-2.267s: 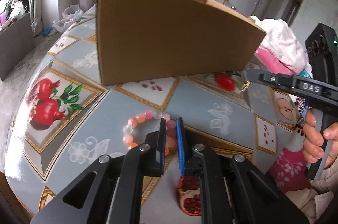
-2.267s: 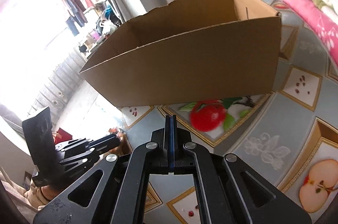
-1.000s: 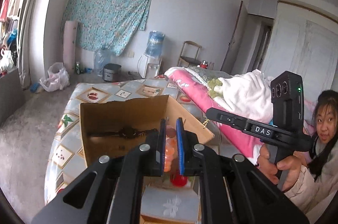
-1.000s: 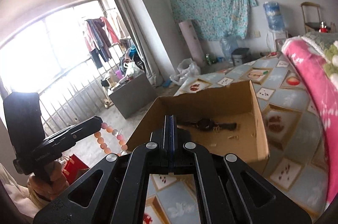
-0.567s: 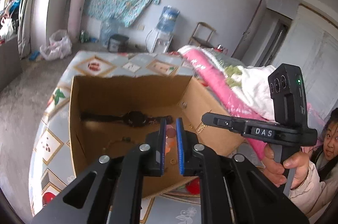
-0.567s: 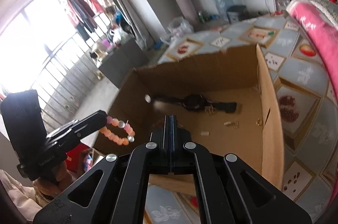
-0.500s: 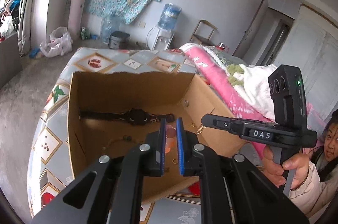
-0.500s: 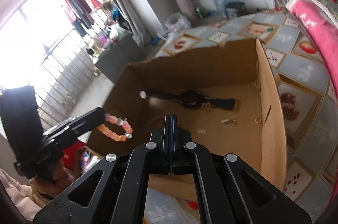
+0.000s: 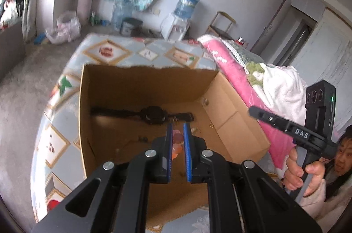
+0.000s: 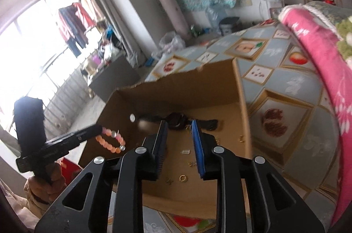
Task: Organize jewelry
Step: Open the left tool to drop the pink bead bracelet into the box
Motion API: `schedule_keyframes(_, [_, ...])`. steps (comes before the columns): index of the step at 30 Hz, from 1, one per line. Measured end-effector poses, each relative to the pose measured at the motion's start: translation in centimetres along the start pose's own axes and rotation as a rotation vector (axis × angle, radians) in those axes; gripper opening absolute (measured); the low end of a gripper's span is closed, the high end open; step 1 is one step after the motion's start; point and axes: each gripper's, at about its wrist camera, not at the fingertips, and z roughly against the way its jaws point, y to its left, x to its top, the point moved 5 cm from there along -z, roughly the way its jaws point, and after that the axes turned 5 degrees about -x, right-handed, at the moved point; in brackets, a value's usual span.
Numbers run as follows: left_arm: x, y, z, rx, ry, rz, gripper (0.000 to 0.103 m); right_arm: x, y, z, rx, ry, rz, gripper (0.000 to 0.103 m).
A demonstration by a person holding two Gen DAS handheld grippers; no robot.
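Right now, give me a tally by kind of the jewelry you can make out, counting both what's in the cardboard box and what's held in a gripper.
Beaded bracelet, held in the left gripper above the cardboard box: 1
Black wristwatch, lying on the box floor: 1
Gold ring, on the box floor: 1
Total: 3
Other tiny bits on the box floor are too small to tell apart.

A bed (image 9: 55, 140) covered by a grey-blue cloth printed with fruit panels carried an open cardboard box (image 9: 237, 120), set upright on it. Beside the box, along the bed's far side, lay a rolled pink blanket (image 10: 312, 61) and a white one (image 9: 283, 87).
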Motion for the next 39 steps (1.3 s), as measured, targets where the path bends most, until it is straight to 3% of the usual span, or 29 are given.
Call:
schedule_keyframes(7, [0.2,-1.3,-3.0,-0.089,0.105,0.07,0.009,0.3,-3.6,2.0,-0.027,-0.067,-0.074,0.027])
schedule_keyframes(9, [0.5,-2.8,-4.7,-0.135,0.129,0.083,0.009,0.3,-4.4,2.5,-0.033,-0.078,-0.095,0.027])
schedule_keyframes(12, [0.6,-4.7,-7.2,-0.147,0.166,0.073,0.009,0.2,-5.3,3.2,-0.041,-0.093,-0.115,0.028])
schedule_keyframes(19, [-0.3,-7.9,-14.0,-0.272,0.324,0.186,0.009,-0.2,-7.0,4.0,-0.044,-0.104,-0.158,0.029])
schedule_keyframes(22, [-1.5,-7.3,-16.7,-0.218,0.414,0.234,0.009,-0.2,-7.5,4.4,-0.048,-0.111,-0.165,0.029])
schedule_keyframes(24, [-1.8,-6.7,-17.3,-0.192,0.426,0.258,0.009,-0.2,-7.8,4.6,-0.051,-0.116,-0.172,0.03])
schedule_keyframes(30, [-0.9,-6.6,-15.2,-0.156,0.355,0.226,0.013,-0.4,-7.9,4.4,-0.056,-0.102,-0.178,0.032])
schedule_keyframes(33, [-0.3,-6.4,-12.6,-0.126,0.271,0.183,0.015,-0.5,-7.7,4.0,-0.054,-0.085,-0.176,0.036])
schedule_keyframes(36, [0.3,-6.2,-7.9,-0.067,0.15,0.086,0.036,-0.7,-7.4,3.1,-0.044,-0.046,-0.184,0.045])
schedule_keyframes(38, [0.5,-5.4,-3.8,-0.012,0.073,0.045,0.058,-0.9,-7.4,2.0,-0.033,-0.005,-0.199,0.053])
schedule_keyframes(39, [0.6,-4.9,-2.4,0.007,0.045,0.038,0.061,-1.0,-7.4,1.5,-0.031,0.012,-0.208,0.054])
